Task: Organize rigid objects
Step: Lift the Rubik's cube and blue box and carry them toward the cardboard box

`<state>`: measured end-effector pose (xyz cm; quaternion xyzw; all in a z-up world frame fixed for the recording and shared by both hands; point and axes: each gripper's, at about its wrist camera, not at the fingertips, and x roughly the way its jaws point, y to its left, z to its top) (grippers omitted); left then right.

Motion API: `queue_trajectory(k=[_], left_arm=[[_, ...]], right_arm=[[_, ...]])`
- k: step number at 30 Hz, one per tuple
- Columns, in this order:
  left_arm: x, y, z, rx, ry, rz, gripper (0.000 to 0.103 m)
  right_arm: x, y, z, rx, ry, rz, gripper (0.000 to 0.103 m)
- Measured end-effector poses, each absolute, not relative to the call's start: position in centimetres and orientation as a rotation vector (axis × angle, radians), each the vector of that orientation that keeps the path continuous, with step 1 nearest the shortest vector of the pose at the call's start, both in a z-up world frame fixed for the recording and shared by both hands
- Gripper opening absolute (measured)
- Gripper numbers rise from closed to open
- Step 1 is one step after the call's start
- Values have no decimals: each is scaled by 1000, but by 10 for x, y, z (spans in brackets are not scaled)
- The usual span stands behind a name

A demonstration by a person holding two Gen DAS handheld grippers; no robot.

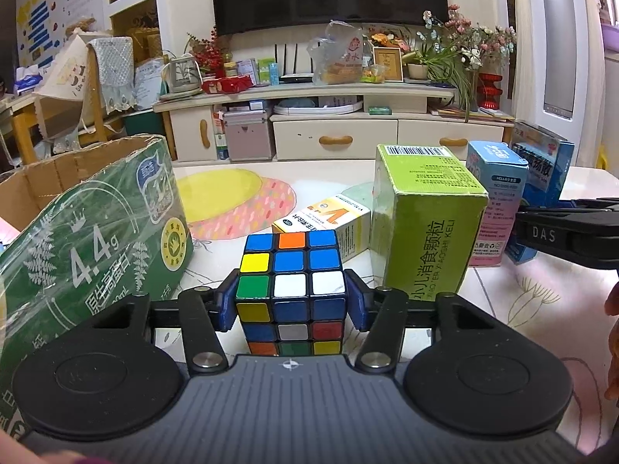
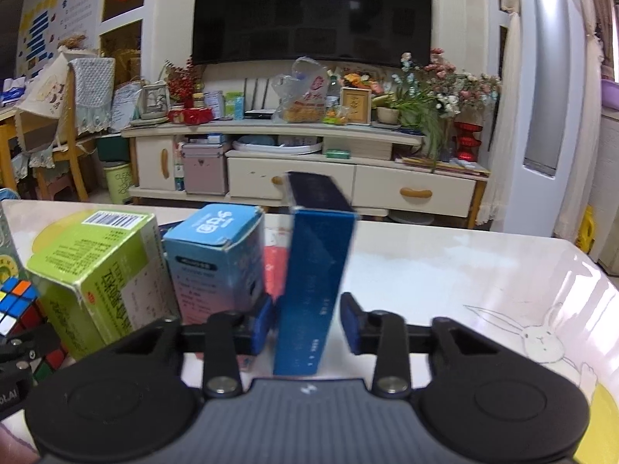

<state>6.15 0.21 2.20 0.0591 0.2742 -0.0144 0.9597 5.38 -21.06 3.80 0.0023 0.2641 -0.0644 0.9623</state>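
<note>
Left hand-held gripper (image 1: 290, 301), lower centre of frame: blue pads pressed on both flanks of multicoloured plastic puzzle cube (image 1: 292, 290) standing on white tabletop (image 1: 216, 266). Squeeze evenly, lift straight, clear green cardboard carton (image 1: 89, 239) at left.

Right hand-held gripper (image 2: 307, 328), lower centre: jaws narrowed around upright dark blue slim cardboard box (image 2: 313, 290), right pad apparently just apart; contact uncertain. Close square before lifting.

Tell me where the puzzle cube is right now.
In the left wrist view the puzzle cube stands on the table between the left claw's blue pads, with the green carton to its left and the lime box to its right.
</note>
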Motion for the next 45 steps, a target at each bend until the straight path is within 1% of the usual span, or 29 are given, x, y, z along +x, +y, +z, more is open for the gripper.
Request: queue_trajectory(k=[2, 3, 11, 28, 45], left_arm=[[59, 3, 23, 114, 559, -25, 66], [57, 3, 23, 112, 560, -24, 66], [36, 4, 26, 113, 577, -34, 66], [-35, 15, 32, 120, 598, -97, 65], [-86, 29, 63, 88, 553, -147, 65]], right_arm=[[54, -210, 38, 6, 532, -125, 24], [53, -209, 38, 7, 529, -124, 23], [41, -204, 39, -18, 518, -129, 23], [-17, -190, 44, -32, 539, -173, 23], [-80, -167, 64, -1, 515, -183, 23]])
